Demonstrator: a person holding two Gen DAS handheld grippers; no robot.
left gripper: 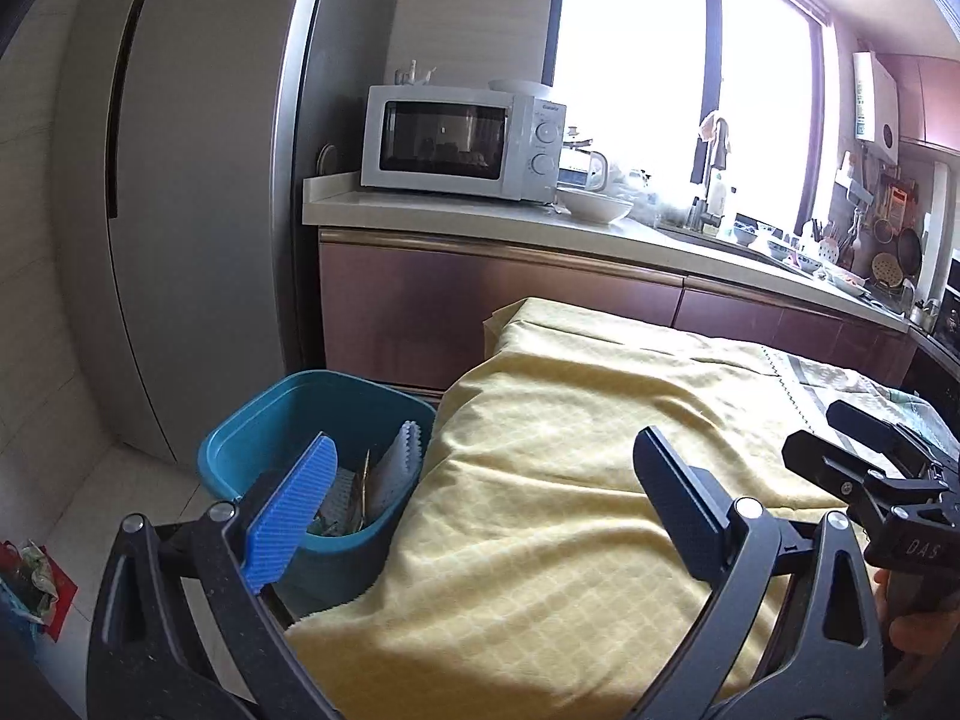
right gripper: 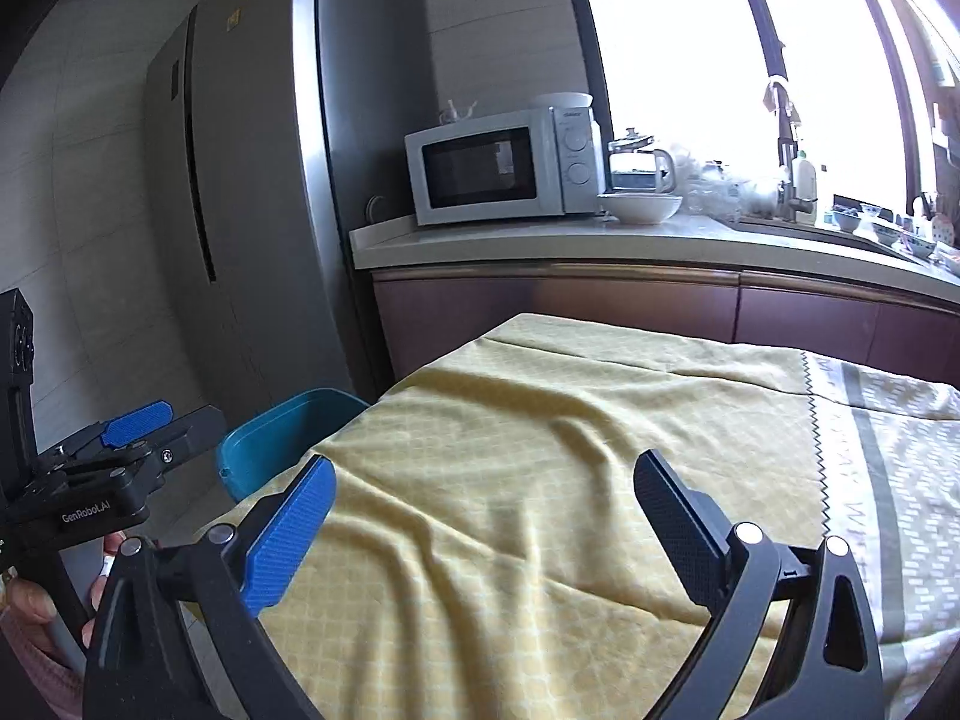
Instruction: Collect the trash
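Note:
A blue trash bin [left gripper: 288,438] stands on the floor at the left edge of a table with a yellow cloth [left gripper: 570,480]. It holds white perforated wrappers [left gripper: 390,468] and other scraps. My left gripper [left gripper: 486,456] is open and empty, over the table's left edge beside the bin. My right gripper [right gripper: 486,480] is open and empty above the yellow cloth [right gripper: 540,450]. The bin's rim [right gripper: 282,426] shows past the cloth's left edge in the right wrist view. The left gripper [right gripper: 144,420] shows at that view's left; the right gripper [left gripper: 840,438] shows at the left wrist view's right.
A grey fridge [right gripper: 252,180] stands at left. Behind the table is a counter [left gripper: 480,216] with a white microwave [left gripper: 462,141], a white bowl [left gripper: 594,204], a kettle and a sink with dishes. Red and green packaging [left gripper: 36,576] lies on the floor at far left.

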